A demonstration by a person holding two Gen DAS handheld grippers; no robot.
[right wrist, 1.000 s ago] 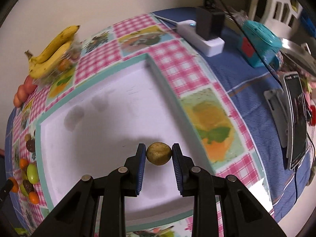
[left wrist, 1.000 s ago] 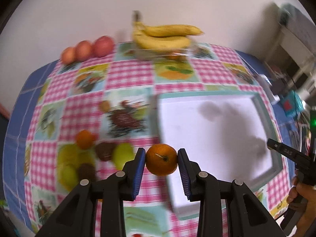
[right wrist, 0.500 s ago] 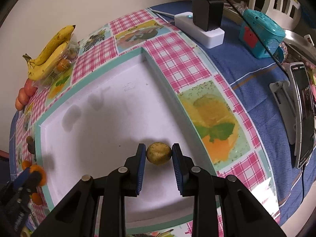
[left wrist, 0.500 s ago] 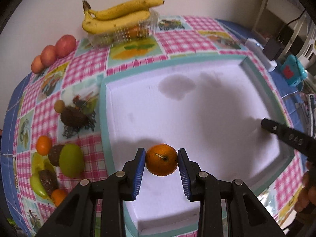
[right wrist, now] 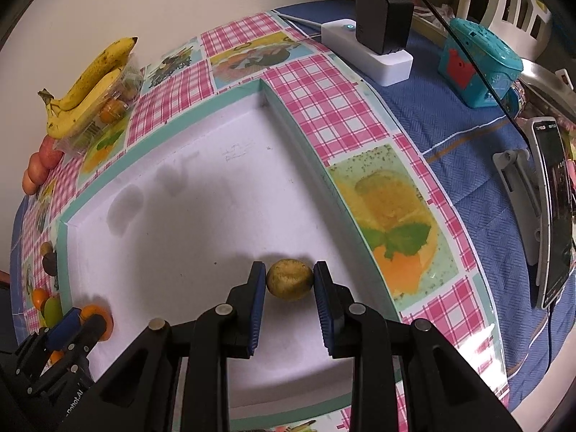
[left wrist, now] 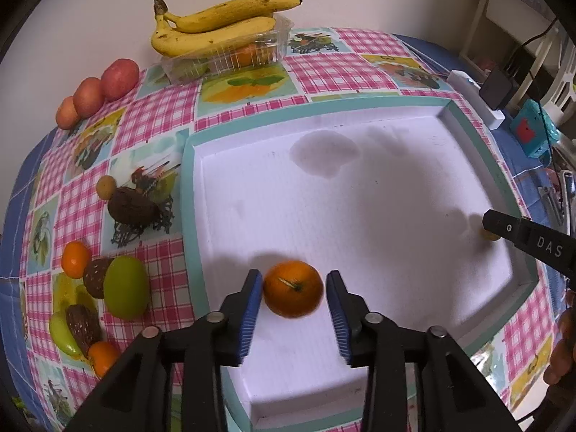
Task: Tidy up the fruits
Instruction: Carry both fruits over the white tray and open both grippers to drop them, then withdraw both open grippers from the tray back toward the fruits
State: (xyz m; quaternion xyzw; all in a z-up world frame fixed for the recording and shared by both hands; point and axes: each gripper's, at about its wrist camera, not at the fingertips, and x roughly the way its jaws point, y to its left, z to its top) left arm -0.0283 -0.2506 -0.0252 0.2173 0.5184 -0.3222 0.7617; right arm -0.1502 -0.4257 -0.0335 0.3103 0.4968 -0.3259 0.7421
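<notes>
Left gripper [left wrist: 293,289] open around orange [left wrist: 292,288] on tray [left wrist: 360,216]; right gripper [right wrist: 289,280] gripping small yellow-brown fruit [right wrist: 289,279], near right edge.

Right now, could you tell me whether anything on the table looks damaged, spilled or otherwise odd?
Nothing is spilled or damaged. The one oddity: the bananas lie balanced on top of a clear plastic box of small fruit, overhanging its left end. The white tray sits flat.

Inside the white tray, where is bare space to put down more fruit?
The white foam tray is bare across its middle and far half, between the orange near its left wall and the small yellowish fruit near its right wall. Outside, the left tablecloth edge is crowded with fruit.
</notes>
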